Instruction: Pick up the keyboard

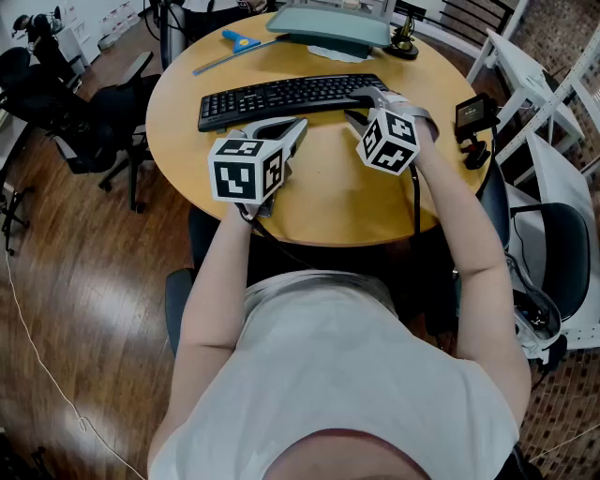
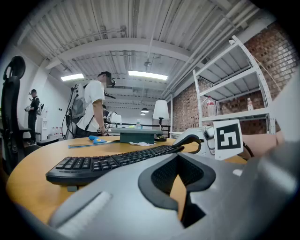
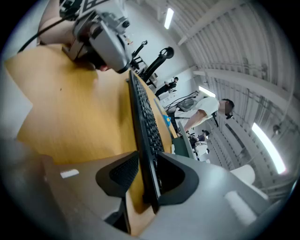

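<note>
A black keyboard [image 1: 281, 97] lies across the far half of the round wooden table [image 1: 328, 202]. My right gripper [image 1: 362, 105] straddles its right end. In the right gripper view the keyboard [image 3: 143, 117] runs edge-on between the jaws, and my right gripper [image 3: 143, 164] is shut on it, both pads against it. My left gripper [image 1: 284, 131] points at the keyboard's front edge near its middle, just short of touching. In the left gripper view the keyboard [image 2: 112, 161] stretches ahead of my left gripper [image 2: 178, 161], whose tips meet with nothing held.
Behind the keyboard stand a grey-green box [image 1: 333, 28], a blue tool [image 1: 242, 40] and a long thin strip [image 1: 230, 59]. A small black device [image 1: 475, 112] sits at the table's right edge. An office chair [image 1: 94, 112] is left, white shelving [image 1: 544, 84] right.
</note>
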